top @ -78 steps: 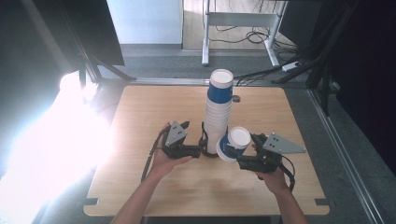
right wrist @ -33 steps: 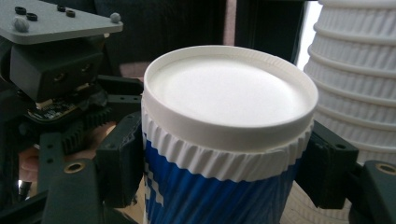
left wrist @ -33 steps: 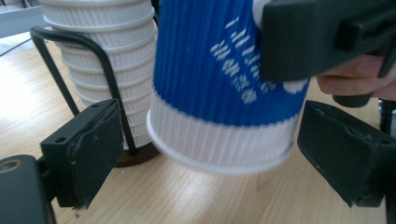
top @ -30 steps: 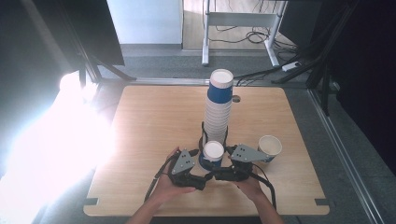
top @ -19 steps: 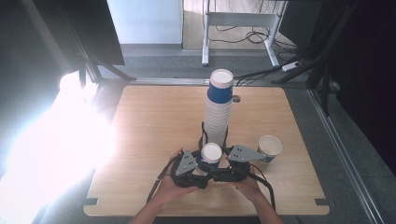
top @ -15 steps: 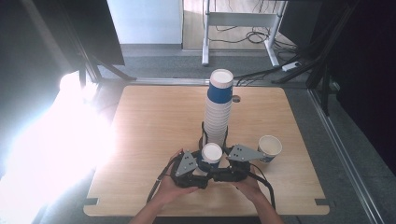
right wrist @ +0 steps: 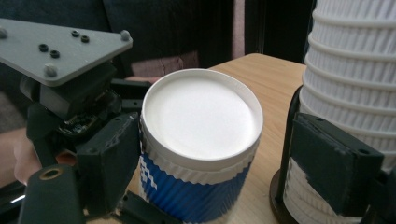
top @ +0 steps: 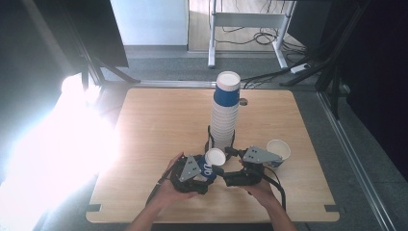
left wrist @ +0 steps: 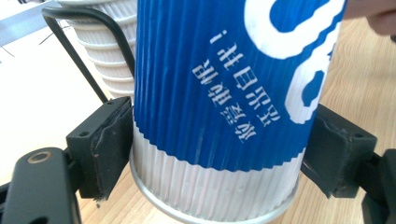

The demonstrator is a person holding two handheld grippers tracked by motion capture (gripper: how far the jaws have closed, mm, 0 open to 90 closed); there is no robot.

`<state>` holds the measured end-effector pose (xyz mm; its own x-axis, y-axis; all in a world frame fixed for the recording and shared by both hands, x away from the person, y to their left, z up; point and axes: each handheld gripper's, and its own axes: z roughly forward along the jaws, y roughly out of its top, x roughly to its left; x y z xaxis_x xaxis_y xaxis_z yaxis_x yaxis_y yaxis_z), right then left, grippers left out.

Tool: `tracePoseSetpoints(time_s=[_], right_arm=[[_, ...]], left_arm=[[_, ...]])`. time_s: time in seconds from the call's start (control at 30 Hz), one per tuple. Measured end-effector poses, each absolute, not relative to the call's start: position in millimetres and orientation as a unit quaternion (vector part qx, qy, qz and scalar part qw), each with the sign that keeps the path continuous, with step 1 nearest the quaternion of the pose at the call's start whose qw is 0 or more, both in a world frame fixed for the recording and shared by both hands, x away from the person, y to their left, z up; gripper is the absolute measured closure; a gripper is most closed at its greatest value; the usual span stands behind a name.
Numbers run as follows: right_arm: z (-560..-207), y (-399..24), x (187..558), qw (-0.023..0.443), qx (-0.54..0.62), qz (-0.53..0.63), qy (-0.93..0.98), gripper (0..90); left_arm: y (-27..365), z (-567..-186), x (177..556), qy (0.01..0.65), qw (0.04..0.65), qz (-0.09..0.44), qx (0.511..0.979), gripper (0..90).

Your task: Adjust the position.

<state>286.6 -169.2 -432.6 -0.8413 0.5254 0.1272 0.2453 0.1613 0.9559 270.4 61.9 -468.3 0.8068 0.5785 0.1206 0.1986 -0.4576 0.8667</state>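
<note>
The left hand-held gripper (top: 204,169) pinches a blue and white ribbed paper cup (top: 210,163) low on its wall; in the left gripper view both black pads (left wrist: 105,144) press against the cup (left wrist: 224,107), whose upper part is cut off by the frame. The cup stands on the wooden surface (top: 154,125) with its white end (right wrist: 201,116) facing up, though whether that is a lid or the cup's base is hard to make out.

The right hand-held gripper (top: 226,172) sits just beside it, its jaws spread, having just been opening; in the right gripper view the cup stands between them, with a clear gap on one side, while the other jaw hides the cup's edge, so contact there cannot be told. The person's hands (top: 260,190) enter from the bottom edge.

Just behind the cup rises a tall stack of cups (top: 225,113) in a black wire holder (top: 209,139), its base partly hidden by the grippers. A single open cup (top: 279,151) stands to the right, half covered by the grey plate (top: 260,155). Strong glare washes out the surface's left side.
</note>
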Motion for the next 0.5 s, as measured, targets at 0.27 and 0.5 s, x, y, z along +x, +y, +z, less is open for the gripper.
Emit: tracePoseSetpoints(time_s=[0.27, 0.5], right_arm=[[-437.2, -167.0, 288.6, 0.104, 0.255, 0.588, 0.76, 13.9], [-445.0, -162.2, 292.4, 0.06, 0.253, 0.584, 0.769, 16.3]], left_arm=[[62.5, -467.5, 267.9, 0.209, 0.439, 0.211, 0.848, 16.8], [57.1, -470.7, 265.6, 0.196, 0.437, 0.205, 0.854, 17.0]])
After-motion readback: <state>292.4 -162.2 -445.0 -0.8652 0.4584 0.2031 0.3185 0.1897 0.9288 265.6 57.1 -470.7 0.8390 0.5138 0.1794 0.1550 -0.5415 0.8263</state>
